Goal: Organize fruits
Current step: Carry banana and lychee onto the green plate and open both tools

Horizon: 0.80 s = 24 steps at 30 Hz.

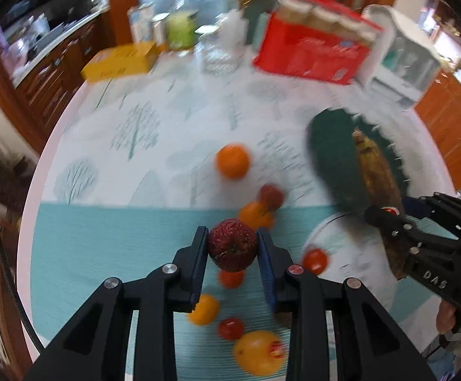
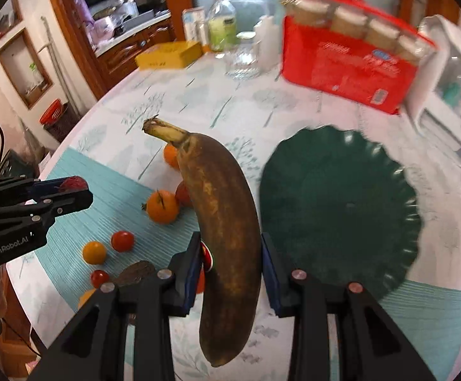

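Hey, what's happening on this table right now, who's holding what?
A person is sorting fruit with handheld tongs. The left tongs are clamped on a wrinkled dark red fruit, lifted over the teal placemat. The right tongs grip an overripe brown banana beside the dark green plate, which holds nothing yet. Oranges and cherry tomatoes lie loose on the mat.

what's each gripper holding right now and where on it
Left gripper clamps the wrinkled dark red fruit across its middle. Right gripper pinches the browned banana around mid-length.
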Motion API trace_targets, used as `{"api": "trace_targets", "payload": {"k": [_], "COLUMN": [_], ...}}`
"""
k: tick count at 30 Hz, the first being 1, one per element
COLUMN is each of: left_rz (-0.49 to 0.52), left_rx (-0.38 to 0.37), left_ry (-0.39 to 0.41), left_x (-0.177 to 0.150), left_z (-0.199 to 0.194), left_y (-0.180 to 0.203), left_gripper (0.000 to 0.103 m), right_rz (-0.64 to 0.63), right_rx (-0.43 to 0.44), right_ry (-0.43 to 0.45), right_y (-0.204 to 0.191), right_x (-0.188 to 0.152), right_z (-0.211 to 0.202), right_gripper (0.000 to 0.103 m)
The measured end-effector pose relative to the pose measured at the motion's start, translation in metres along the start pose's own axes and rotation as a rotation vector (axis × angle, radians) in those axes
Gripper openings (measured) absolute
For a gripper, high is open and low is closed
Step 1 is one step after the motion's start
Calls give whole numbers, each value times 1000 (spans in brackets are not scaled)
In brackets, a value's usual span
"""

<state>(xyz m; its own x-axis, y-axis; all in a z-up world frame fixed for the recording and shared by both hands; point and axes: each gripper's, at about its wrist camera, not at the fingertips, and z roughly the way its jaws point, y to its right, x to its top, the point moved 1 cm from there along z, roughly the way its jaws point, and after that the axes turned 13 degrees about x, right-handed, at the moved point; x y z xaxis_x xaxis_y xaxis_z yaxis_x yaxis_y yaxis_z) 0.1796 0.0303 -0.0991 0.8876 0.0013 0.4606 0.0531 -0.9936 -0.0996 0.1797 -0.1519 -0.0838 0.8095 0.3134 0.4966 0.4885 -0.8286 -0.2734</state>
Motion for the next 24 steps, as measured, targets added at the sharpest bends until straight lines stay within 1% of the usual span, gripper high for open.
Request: {"api": "trace_targets", "payload": {"k": [3,6,8,10,14,17,19,24], "left_rz": [50,90,114,138,160,177,178,174], "left_rx": [-36,-70,-88,-88,-104,-81,-74,-60], "left_ry": [42,71,90,103,81,64,39,-34], "left_x": [22,46,60,73,94,102,104,101], "left_z": [-17,-26,-29,-27,-4,22,41,90], "left_y": [23,49,68,88,124,147,159,177], "left_gripper": [29,29,29,29,29,29,29,29], "right_rz": [24,42,60,87,147,192,216,269], "right_rx": [-63,-144,-192,-232,-306,-328,-349,-342], "right_ry": [23,41,43,44,33,21,11,-17], "right_y": [13,32,48,67,107,129,142,164], "right_x": [5,11,17,20,24,23,21,17], "right_z": [-23,-42,-48,-51,-42,-26,-13,17], "right_gripper": [35,35,35,35,35,35,35,35]}}
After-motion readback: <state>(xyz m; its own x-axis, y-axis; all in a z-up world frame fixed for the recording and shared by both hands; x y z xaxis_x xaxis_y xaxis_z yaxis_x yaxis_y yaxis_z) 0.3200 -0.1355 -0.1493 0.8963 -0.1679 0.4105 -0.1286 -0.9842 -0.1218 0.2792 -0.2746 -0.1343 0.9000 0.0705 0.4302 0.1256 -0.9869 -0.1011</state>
